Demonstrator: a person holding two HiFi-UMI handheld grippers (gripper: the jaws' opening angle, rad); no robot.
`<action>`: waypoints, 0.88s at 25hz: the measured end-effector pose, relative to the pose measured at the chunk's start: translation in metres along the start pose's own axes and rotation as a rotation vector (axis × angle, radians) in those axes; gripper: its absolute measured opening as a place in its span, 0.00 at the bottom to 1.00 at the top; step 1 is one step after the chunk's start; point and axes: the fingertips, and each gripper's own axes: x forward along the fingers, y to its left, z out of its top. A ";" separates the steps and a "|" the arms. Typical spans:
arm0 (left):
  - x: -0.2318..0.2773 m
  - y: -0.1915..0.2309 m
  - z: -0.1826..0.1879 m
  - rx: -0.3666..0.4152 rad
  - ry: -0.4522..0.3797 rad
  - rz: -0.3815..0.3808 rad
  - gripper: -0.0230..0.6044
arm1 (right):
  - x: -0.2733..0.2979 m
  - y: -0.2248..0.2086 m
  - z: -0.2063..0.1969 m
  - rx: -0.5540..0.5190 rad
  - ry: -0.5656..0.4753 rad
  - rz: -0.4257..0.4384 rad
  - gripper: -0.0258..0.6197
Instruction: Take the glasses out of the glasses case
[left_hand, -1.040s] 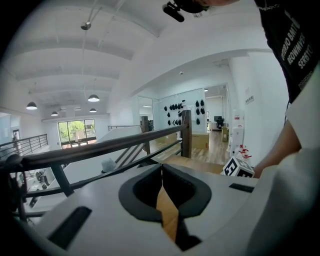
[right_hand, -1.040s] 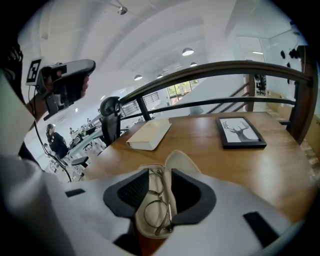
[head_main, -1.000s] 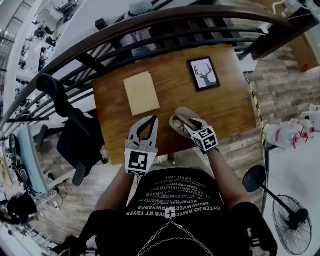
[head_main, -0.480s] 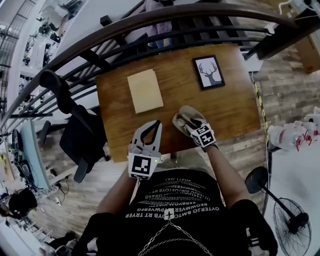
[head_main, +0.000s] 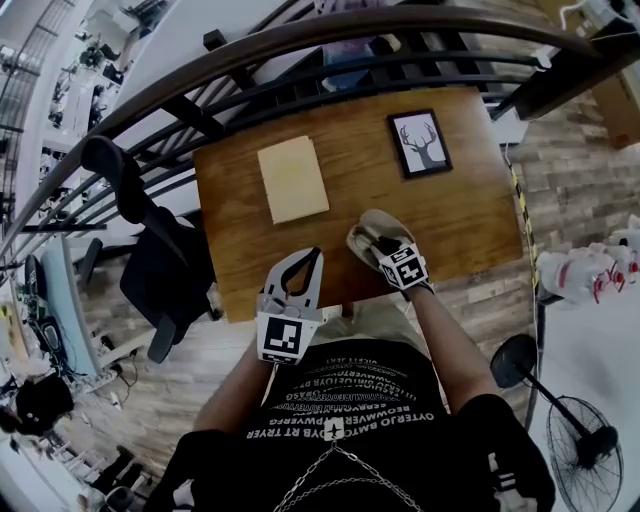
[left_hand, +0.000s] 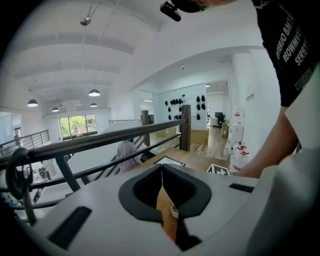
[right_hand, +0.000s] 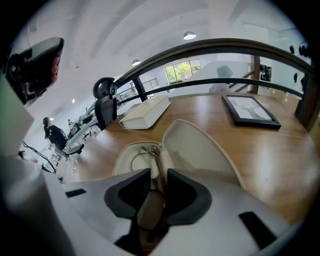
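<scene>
Two hand-held grippers are hovering over the near edge of a wooden table (head_main: 450, 215), and only the right one is working at the task. The glasses case (head_main: 380, 232) is lying open close to that edge, a cream, rounded shell whose lid (right_hand: 200, 145) is leaning back on the right while the shallow base (right_hand: 125, 155) is sitting on the left. The glasses (right_hand: 150, 151) are resting in the base, showing as a thin metal frame with a folded temple curving along the rim and a pale lens lower down. The right gripper (right_hand: 158, 172) is pointing steeply down into the case, its jaws closing with the frame passing between them and a narrow gap on either side of the wire. The left gripper (head_main: 317, 256) is hanging just left of the case above the table's front edge, its jaw tips meeting and nothing caught between them. Farther back, a beige book (head_main: 292, 178) and a framed deer picture (head_main: 420, 143) are lying well apart from the case.
</scene>
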 end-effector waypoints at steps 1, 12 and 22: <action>-0.001 0.001 0.000 0.000 -0.002 0.002 0.08 | 0.001 0.000 -0.001 -0.002 0.004 -0.003 0.20; -0.014 0.005 0.001 0.014 -0.012 -0.001 0.08 | -0.008 0.000 -0.001 0.023 -0.004 -0.037 0.08; -0.021 0.014 0.010 0.021 -0.043 -0.005 0.08 | -0.042 0.005 0.018 0.099 -0.114 -0.068 0.08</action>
